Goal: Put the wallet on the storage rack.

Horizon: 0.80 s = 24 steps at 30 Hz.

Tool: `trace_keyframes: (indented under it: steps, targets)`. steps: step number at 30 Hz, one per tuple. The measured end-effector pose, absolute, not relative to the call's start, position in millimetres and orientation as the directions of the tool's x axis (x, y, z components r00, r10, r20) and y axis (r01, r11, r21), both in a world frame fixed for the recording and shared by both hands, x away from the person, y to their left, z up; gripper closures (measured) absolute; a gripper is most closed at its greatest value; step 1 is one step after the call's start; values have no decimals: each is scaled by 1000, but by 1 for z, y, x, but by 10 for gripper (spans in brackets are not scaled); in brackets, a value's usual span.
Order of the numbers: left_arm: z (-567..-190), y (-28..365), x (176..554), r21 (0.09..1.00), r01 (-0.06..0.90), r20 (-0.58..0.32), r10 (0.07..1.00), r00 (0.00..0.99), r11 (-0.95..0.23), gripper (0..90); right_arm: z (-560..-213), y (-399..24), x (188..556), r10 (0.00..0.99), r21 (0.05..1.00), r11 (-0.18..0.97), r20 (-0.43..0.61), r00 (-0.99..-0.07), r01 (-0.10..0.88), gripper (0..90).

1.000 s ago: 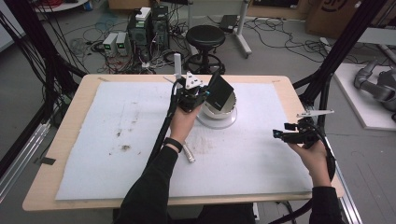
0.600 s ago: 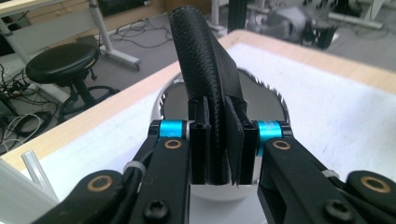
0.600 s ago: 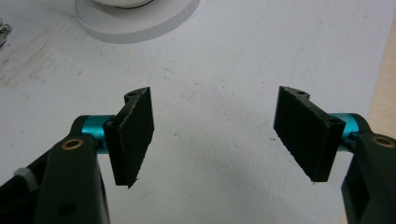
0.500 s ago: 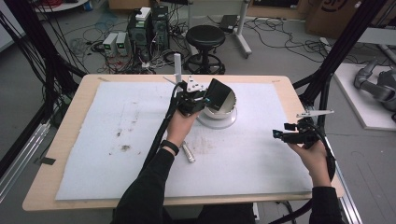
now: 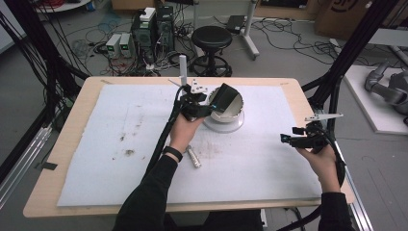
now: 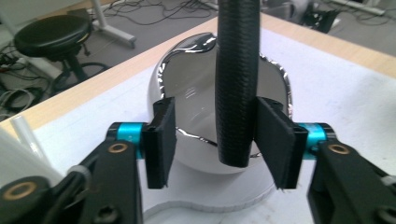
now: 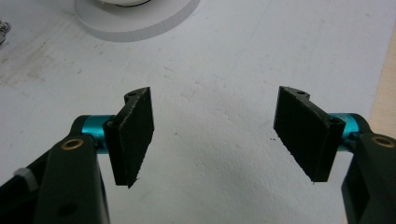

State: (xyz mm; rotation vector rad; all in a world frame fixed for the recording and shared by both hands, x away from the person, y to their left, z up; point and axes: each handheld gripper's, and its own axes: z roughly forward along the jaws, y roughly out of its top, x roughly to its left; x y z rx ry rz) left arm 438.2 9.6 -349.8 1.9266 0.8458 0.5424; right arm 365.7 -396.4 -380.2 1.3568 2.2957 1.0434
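Note:
A shiny metal bowl [image 5: 234, 109] [image 6: 187, 88] sits on a white round base [image 5: 226, 127] [image 6: 210, 198] at the back middle of the white mat. A black tool with a textured round handle [image 6: 236, 79] and a dark flat head [image 5: 223, 97] leans in the bowl. My left gripper [image 5: 206, 109] [image 6: 215, 140] is at the bowl's left rim. Its jaws have just been opening and stand either side of the handle, with a gap on the left and the right pad [image 6: 273, 140] close against it. My right gripper [image 5: 285, 139] [image 7: 215, 135] hovers open over bare mat at the right, holding nothing.
A small pale cylinder [image 5: 193, 157] lies on the mat beside the left forearm. A white tube [image 5: 183, 67] [image 6: 23, 135] stands at the table's back edge. Brown stains [image 5: 126, 144] mark the mat's left half. A stool [image 5: 211, 38] and cables are beyond the table.
The left jaws have opened off the black handle, and the tool's head has sunk a little toward the bowl. The right hand has stayed in place.

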Motion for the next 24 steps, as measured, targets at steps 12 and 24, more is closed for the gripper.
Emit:
trace_keyframes:
  steps: [12,24]
  targets:
    - [-347,10,441,901,310,-11,698,716,-304,801,-381,-397,366,845,703,302,115,-522,644,294]
    - [-336,29,432,919,332,-79,724,685,-214,403,-381,-396,366,843,704,301,119,-524,644,294]
